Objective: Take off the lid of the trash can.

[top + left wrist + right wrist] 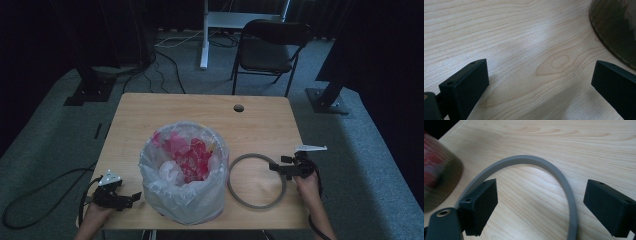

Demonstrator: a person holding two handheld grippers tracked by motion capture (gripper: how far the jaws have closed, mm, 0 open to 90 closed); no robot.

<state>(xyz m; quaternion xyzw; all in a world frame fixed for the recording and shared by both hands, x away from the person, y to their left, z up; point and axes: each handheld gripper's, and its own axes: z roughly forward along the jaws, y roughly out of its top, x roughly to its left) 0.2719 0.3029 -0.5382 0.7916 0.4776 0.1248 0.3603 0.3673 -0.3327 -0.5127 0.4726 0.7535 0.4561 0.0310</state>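
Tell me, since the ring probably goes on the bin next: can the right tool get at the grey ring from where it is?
Probably yes. The right tool is open at the grey ring lying flat on the table; part of the ring's band runs between its jaws, with nothing in the way.

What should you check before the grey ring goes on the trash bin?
1. Right gripper open: ok, jaws stand wide apart.
2. Grey ring held: not ok, it lies flat on the table, its band between the open jaws but not pinched.
3. Left gripper free: ok, open with nothing between its jaws.
4. Bin upright: ok, standing beside the ring.
5. Bag folded over the rim: ok on the side that shows; far side cannot tell.
6. Pink trash below the rim: cannot tell.
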